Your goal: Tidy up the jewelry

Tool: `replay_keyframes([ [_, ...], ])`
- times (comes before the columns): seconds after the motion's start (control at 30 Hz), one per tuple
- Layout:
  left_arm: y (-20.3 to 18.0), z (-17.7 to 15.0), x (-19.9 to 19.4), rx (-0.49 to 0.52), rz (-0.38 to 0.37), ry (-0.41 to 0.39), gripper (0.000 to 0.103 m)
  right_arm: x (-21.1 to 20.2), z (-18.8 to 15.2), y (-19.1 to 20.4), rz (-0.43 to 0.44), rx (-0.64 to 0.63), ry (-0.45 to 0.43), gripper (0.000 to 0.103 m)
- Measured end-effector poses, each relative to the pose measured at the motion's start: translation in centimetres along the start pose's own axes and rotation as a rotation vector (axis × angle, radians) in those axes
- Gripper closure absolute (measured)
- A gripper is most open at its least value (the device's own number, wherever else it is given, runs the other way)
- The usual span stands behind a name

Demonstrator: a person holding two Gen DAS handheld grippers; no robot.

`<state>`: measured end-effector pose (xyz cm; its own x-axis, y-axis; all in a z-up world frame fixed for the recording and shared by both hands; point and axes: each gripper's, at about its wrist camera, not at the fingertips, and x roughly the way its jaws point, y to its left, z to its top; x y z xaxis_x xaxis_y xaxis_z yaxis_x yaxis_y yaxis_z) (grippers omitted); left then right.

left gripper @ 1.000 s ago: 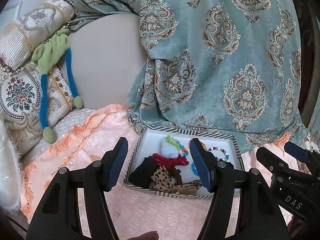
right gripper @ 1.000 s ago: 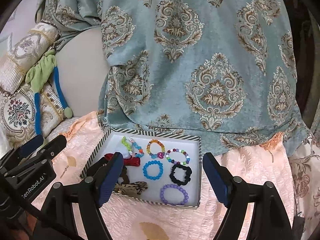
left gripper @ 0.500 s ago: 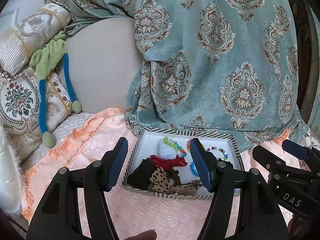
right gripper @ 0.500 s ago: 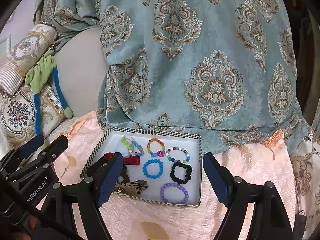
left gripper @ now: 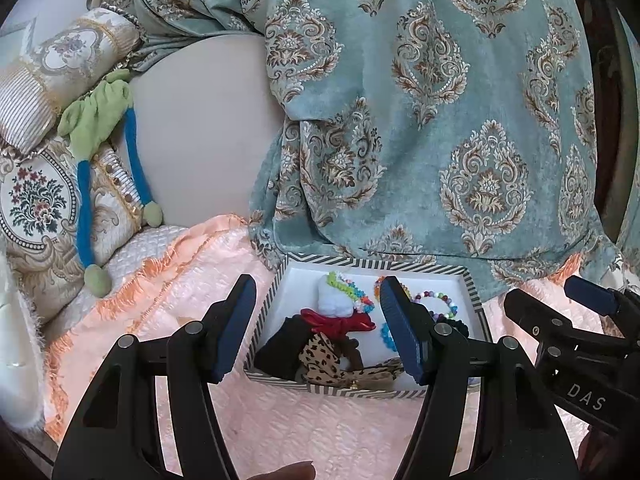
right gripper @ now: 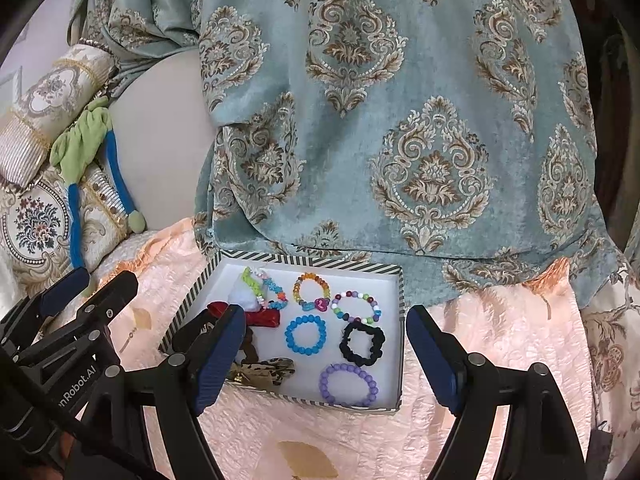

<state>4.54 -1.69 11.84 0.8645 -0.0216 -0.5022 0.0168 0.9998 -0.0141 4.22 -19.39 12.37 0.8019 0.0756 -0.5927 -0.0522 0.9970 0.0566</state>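
Jewelry fills a striped-edged tray (right gripper: 396,320) on the peach bedspread (right gripper: 500,340), against the teal patterned cloth (right gripper: 400,120) at 12 o'clock. Bead bracelets lie on the tray's 3 o'clock side: blue bracelet (right gripper: 306,335), purple bracelet (right gripper: 348,385), black scrunchie (right gripper: 362,345). Left claw (left gripper: 318,328) and right claw (right gripper: 326,354) both hover apart, holding nothing.

Both wrist cameras look downward, seemingly near, sharing the tray (left gripper: 476,304) (right gripper: 400,320).
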Motion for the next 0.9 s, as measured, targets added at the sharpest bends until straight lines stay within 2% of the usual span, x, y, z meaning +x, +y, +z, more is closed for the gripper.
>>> replay_keyframes([
  [0.9,0.2,-0.2,0.4,0.024,0.003,-0.019,0.038,0.9,-1.1,0.1,0.005,-0.009,0.035,0.022],
])
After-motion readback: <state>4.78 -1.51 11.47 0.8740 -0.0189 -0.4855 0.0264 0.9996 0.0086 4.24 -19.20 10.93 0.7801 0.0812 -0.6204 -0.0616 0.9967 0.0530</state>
